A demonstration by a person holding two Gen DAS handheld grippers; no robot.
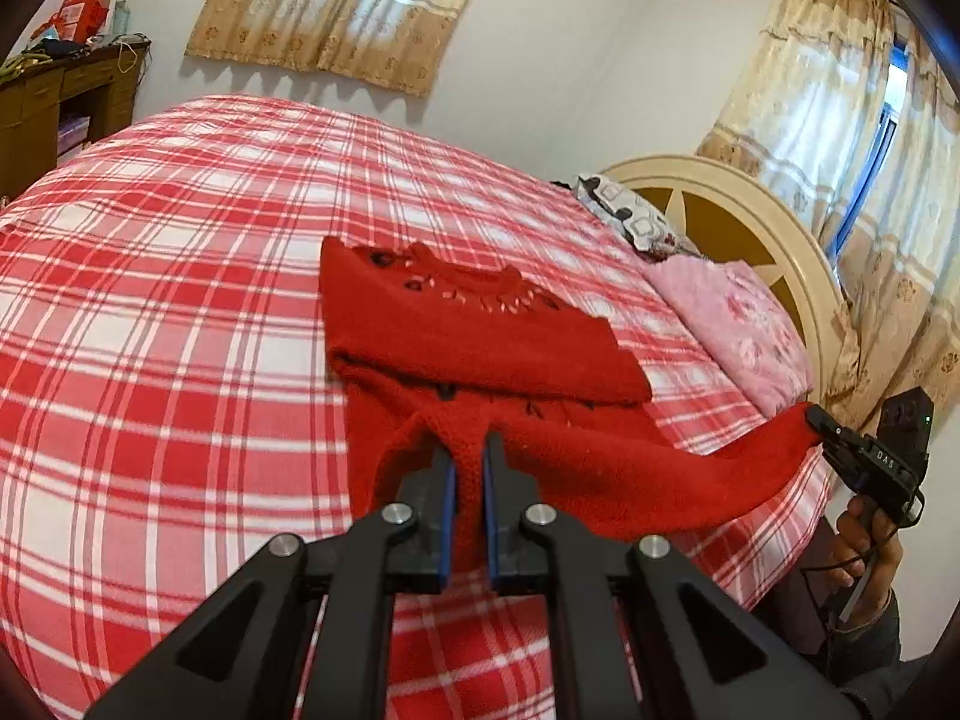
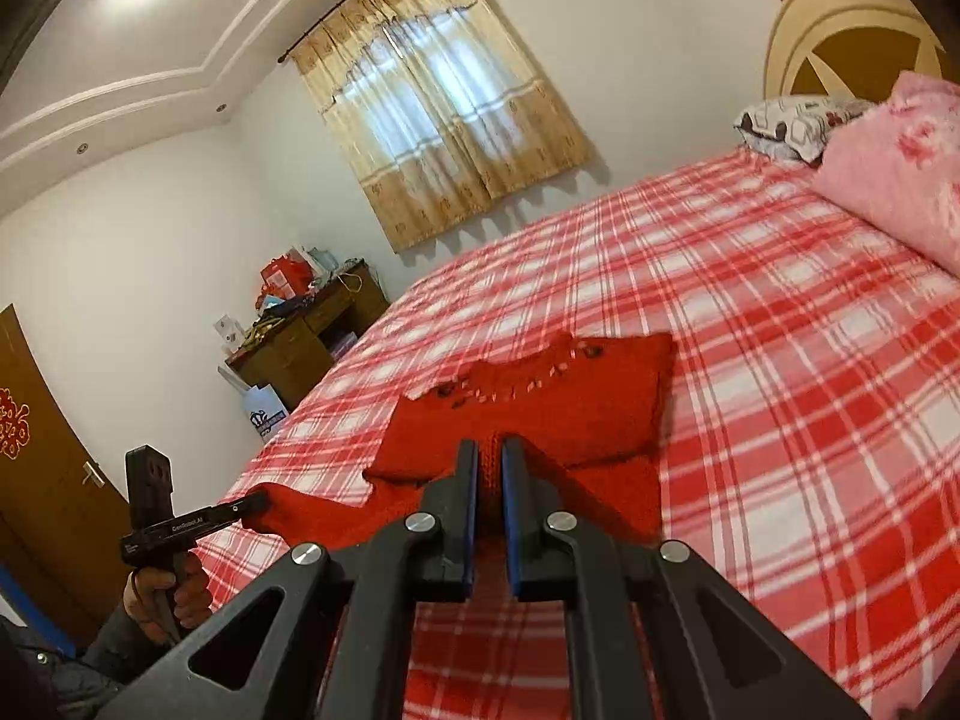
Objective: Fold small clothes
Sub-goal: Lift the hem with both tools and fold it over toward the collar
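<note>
A small red knitted sweater (image 1: 480,336) lies on the red-and-white plaid bed (image 1: 180,300), neckline toward the far side, with its sleeves folded across the body. My left gripper (image 1: 469,450) is shut on the sweater's bottom hem and lifts it off the bed. My right gripper (image 2: 489,456) is shut on the same hem at the other corner; it also shows in the left wrist view (image 1: 819,420) at the right. The sweater (image 2: 540,408) shows in the right wrist view too, with my left gripper (image 2: 258,504) pinching its hem at the left.
A pink folded blanket (image 1: 738,324) and a patterned pillow (image 1: 630,216) lie at the round cream headboard (image 1: 750,210). A brown desk (image 2: 312,336) with clutter stands beside the bed's far corner. A brown door (image 2: 42,480) is at the left. Curtained windows are behind.
</note>
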